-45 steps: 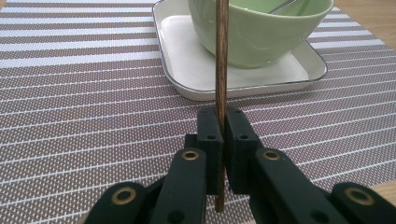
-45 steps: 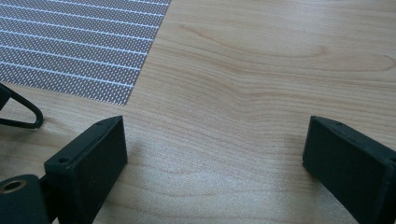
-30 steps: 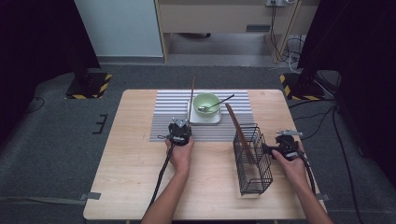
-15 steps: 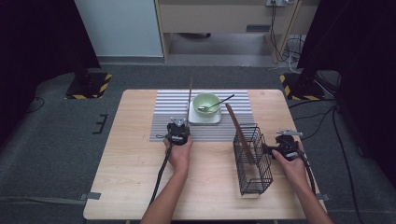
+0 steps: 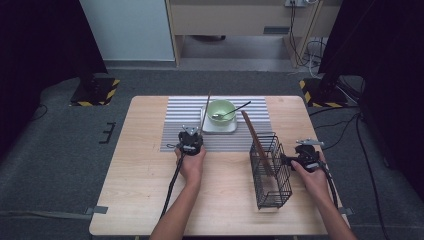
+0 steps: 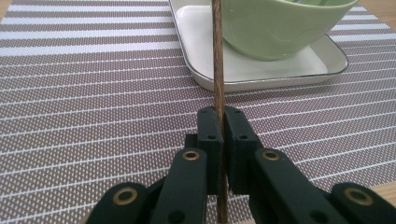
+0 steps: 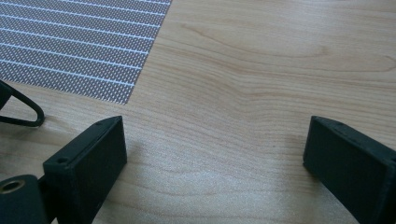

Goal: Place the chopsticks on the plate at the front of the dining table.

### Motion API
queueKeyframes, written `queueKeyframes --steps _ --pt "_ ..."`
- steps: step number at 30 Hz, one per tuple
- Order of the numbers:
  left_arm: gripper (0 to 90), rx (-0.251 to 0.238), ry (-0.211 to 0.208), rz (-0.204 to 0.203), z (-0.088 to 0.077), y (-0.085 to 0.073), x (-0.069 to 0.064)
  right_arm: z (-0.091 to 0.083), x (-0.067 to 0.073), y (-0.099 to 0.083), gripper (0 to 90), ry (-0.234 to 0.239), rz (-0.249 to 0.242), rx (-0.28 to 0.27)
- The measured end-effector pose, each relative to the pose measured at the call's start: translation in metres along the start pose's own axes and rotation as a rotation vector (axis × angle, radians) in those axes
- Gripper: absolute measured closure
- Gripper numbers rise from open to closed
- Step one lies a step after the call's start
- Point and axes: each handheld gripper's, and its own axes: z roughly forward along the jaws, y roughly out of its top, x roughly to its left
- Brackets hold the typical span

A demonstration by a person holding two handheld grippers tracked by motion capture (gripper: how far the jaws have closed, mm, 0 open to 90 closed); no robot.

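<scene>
My left gripper [image 5: 192, 136] [image 6: 223, 122] is shut on a thin brown chopstick [image 5: 206, 110] [image 6: 217, 65], which points away over the striped placemat [image 5: 175, 131] [image 6: 93, 93]. The stick runs along the left side of a green bowl [image 5: 221, 110] [image 6: 280, 25] that sits on a white square plate [image 5: 220, 127] [image 6: 271, 72]. A spoon [image 5: 233, 110] rests in the bowl. Another brown stick [image 5: 255, 140] leans in a black wire basket [image 5: 271, 175]. To the right of the basket, my right gripper [image 5: 298, 158] [image 7: 215, 149] stands open over bare wood with nothing between its jaws.
The wooden table [image 5: 140, 175] [image 7: 261, 70] carries the placemat at its far middle; a corner of the mat [image 7: 84, 46] and a loop of the basket's wire [image 7: 23, 114] lie ahead-left of the right gripper. Dark stands and cables sit on the floor beyond.
</scene>
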Motion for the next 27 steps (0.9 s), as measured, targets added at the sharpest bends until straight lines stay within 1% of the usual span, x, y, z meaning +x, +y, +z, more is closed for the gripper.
queueKeyframes --steps 5,6,12,22,27 --pt "86.1 -0.004 0.011 -0.006 -0.0004 0.0005 0.0011 0.0 0.0 0.0 6.1 0.0 0.001 0.0" --pt "86.0 -0.004 0.016 -0.016 -0.0003 0.0007 0.002 0.0 0.0 0.0 6.1 0.001 0.0 0.0" --pt "85.9 0.012 0.028 -0.013 0.002 0.0 0.0041 0.0 0.0 0.0 6.1 0.0 0.001 0.0" --pt "85.8 0.047 0.021 -0.017 0.0059 -0.0012 0.0035 -0.0001 0.0001 -0.0001 6.0 0.003 -0.001 0.0" --pt "85.8 0.052 0.018 -0.016 0.0072 -0.0017 0.0022 -0.0003 0.0002 -0.0003 6.0 0.005 -0.004 0.0"
